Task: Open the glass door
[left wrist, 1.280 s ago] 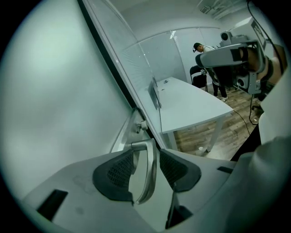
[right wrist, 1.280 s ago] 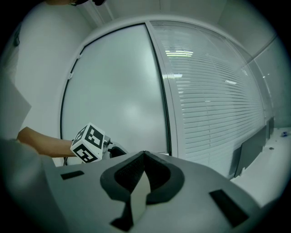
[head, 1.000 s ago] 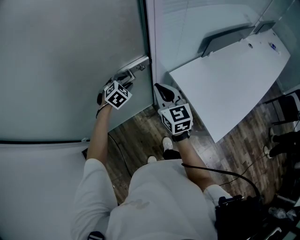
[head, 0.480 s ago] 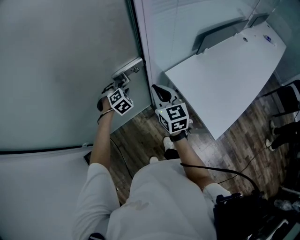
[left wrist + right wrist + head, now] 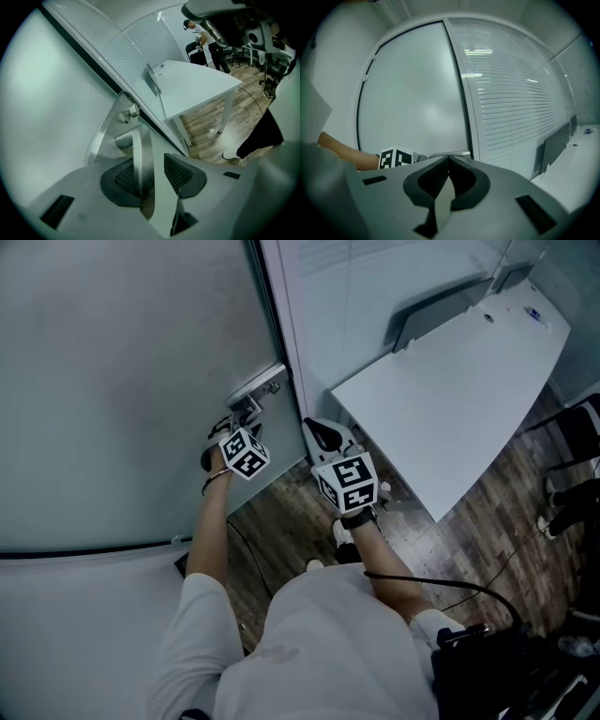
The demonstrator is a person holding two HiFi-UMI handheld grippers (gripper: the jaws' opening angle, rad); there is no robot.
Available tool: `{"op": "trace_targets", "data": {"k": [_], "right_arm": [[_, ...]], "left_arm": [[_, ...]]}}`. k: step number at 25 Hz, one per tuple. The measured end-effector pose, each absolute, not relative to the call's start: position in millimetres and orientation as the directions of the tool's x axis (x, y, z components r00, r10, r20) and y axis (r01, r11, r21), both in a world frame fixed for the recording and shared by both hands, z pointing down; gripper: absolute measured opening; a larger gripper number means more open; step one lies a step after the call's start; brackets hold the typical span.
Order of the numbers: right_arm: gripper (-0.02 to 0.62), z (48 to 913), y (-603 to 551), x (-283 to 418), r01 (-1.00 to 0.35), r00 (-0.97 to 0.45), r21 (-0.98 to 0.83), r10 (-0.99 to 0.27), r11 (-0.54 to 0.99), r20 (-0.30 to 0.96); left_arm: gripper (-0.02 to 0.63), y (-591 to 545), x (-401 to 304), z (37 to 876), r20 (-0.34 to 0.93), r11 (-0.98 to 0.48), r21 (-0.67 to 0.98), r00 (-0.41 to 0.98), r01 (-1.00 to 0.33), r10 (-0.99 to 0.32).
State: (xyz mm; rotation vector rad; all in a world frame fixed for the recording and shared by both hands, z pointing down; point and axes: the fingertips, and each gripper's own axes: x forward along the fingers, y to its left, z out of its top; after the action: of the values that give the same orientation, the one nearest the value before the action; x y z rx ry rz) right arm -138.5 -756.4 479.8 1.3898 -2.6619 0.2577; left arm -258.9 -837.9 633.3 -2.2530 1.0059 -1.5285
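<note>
Left tongs: we find the left gripper (image 5: pixel 151 168) released, jaws apart, with the metal door handle (image 5: pixel 142 159) standing between them. The lever lies against one pad, and a gap shows before the other pad.
Right tongs: we see the right gripper (image 5: pixel 447 161) clenched on nothing, its pads meeting. It is held near the left one and faces the door.
Marker cubes: in the head view one cube (image 5: pixel 246 454) rides the left gripper just below the handle. The other cube (image 5: pixel 350 482) sits on the right gripper, apart from the door.
Handle mount: the lever comes off a metal plate (image 5: pixel 258 382) at the door's edge, and a small knob (image 5: pixel 132 111) sits on that plate above the lever.
Glass door: we read the glass door (image 5: pixel 122 381) as a frosted pane, with its handle edge running right beside the frame post (image 5: pixel 281 324).
Beyond: a glass wall with slatted blinds (image 5: pixel 511 103) stands beside the frame. A white table (image 5: pixel 450 390) stands on the wood floor (image 5: pixel 281 512) at our right.
</note>
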Motion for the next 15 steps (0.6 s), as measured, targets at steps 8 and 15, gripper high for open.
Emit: {"op": "trace_targets", "data": {"k": [8, 15], "right_arm": [[0.003, 485, -756, -130, -0.836, -0.549, -0.108, -0.814, 0.538, 0.189], [0.003, 488, -753, -127, -0.836, -0.548, -0.109, -0.813, 0.538, 0.195]], "left_arm": [[0.152, -841, -260, 630, 0.694, -0.712, -0.545, 0.238, -0.443, -0.679], [0.152, -843, -258, 630, 0.679, -0.698, -0.562, 0.235, -0.443, -0.696]]}}
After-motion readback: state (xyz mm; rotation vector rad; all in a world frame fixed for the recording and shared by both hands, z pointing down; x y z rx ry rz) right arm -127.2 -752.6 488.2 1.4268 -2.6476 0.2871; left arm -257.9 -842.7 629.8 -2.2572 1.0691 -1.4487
